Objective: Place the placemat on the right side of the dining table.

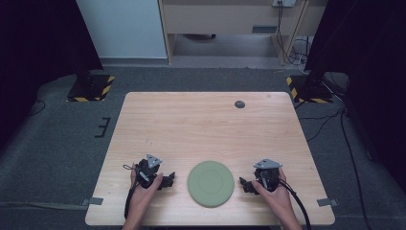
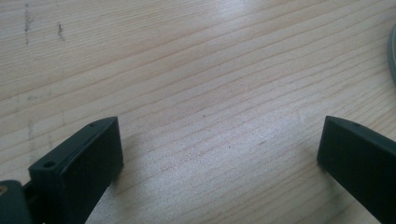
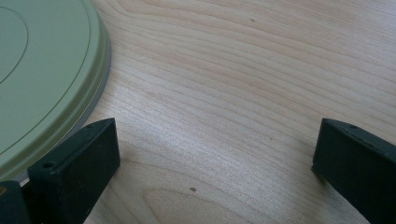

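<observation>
Near edge, left to right: left gripper (image 1: 166, 181) jaws spread wide, nothing between them; green plate (image 1: 210, 183) flat on table (image 1: 201, 124), round, matte sage, faint concentric rings, pale rim; right gripper (image 1: 245, 185) jaws wide apart, empty, just beside plate.

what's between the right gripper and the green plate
Nothing: bare wood of the table separates the right gripper from the green plate, as the high view shows; its open jaws hold nothing.

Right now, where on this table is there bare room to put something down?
Most of the table is bare wood, from the green plate up to the small dark disc. The near edge is crowded: left gripper, plate, right gripper.
</observation>
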A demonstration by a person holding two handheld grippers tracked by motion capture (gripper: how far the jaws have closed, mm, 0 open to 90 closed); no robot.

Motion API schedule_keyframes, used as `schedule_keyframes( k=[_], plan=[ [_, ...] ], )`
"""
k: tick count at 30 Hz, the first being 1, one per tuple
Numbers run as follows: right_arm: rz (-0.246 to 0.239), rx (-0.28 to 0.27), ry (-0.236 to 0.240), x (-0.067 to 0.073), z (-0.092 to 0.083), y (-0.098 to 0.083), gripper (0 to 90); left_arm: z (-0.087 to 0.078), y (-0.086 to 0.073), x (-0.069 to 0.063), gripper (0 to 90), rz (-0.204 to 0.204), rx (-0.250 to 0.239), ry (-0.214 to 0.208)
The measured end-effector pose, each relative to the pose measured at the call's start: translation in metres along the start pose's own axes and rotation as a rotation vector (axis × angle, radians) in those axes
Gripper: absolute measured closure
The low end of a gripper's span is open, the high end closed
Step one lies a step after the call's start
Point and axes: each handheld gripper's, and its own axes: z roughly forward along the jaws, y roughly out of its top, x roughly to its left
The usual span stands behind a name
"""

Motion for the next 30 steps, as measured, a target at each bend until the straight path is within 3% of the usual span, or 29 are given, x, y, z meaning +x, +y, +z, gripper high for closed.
schedule_keyframes(
  k=[7, 14, 24, 30],
  plan=[
    [-0.021, -0.016, 0.019, 0.002, -0.002, -0.001, 5.4, -0.001, 0.0, -0.003, 2.2, 0.007, -0.01, -0.01],
    [-0.071, -0.036, 0.04, 0.01, -0.005, -0.002, 5.6, -0.006, 0.001, -0.011, 2.4, 0.051, -0.046, -0.036],
    [-0.074, -0.052, 0.059, 0.012, -0.01, 0.001, 5.2, -0.011, 0.002, -0.018, 2.7, 0.068, -0.063, -0.085],
    [-0.082, -0.06, 0.069, 0.016, -0.012, 0.001, 5.8, -0.014, 0.002, -0.033, 2.7, 0.113, -0.069, -0.118]
  ],
)
